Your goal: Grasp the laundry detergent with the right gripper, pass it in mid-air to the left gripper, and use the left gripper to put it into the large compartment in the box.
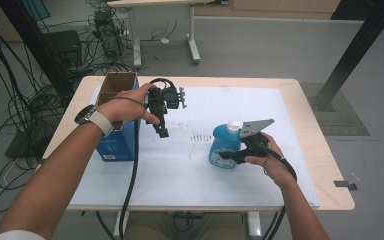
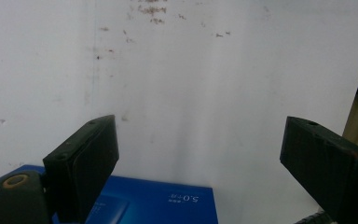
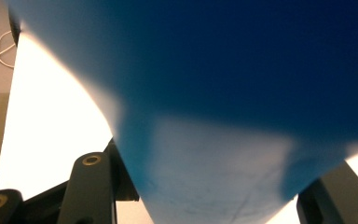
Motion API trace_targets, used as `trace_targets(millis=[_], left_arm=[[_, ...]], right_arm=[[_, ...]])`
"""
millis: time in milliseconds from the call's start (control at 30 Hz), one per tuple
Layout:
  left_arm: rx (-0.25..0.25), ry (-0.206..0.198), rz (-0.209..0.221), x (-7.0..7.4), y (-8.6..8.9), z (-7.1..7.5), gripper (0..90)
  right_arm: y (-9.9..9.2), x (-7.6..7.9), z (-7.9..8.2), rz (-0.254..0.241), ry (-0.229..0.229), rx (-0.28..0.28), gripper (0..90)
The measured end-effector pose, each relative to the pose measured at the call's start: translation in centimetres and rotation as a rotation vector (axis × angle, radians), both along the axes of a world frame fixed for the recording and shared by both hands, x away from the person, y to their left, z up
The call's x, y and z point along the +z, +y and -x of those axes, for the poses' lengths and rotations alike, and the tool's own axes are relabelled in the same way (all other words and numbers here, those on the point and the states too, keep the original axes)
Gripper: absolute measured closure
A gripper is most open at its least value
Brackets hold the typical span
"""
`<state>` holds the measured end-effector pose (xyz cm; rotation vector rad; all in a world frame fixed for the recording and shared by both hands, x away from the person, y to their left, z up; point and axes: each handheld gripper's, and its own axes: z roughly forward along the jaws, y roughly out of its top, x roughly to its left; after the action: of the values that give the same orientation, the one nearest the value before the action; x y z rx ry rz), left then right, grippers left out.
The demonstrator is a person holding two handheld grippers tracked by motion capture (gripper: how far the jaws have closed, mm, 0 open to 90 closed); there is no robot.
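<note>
A blue bottle (image 1: 223, 145) with a white cap (image 1: 234, 126) stands right of the middle of the white mat (image 1: 190, 170). My right gripper (image 1: 236, 156) is shut on its lower body from the right side. In the right gripper view the blue bottle (image 3: 223, 93) sits close up between the two jaws of the right gripper (image 3: 209, 186). My left gripper (image 1: 161, 131) hangs above the mat at the left, pointing down, open with nothing between its jaws. In its own view the left gripper (image 2: 200, 154) stands wide over the bare mat (image 2: 191, 70).
A blue carton (image 1: 115, 142) with an open brown top stands at the mat's left edge, just left of my left hand; its blue face (image 2: 168, 205) shows below the left jaws. Cables trail from both grippers over the table's front edge (image 1: 205, 206).
</note>
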<state>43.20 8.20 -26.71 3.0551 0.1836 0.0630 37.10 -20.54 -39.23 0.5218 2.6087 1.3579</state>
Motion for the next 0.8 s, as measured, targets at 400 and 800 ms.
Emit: trace_targets(millis=[400, 800], left_arm=[[-0.008, -0.008, -0.001, 1.0, 0.3, 0.9, 12.0], [-0.021, -0.019, -0.007, 2.7, 0.3, 2.5, 12.0]], right_arm=[[0.8, 2.3, 0.4, 0.001, -0.018, 0.038, 43.7], [2.0, 5.3, 1.3, -0.046, -0.017, 0.080, 44.0]])
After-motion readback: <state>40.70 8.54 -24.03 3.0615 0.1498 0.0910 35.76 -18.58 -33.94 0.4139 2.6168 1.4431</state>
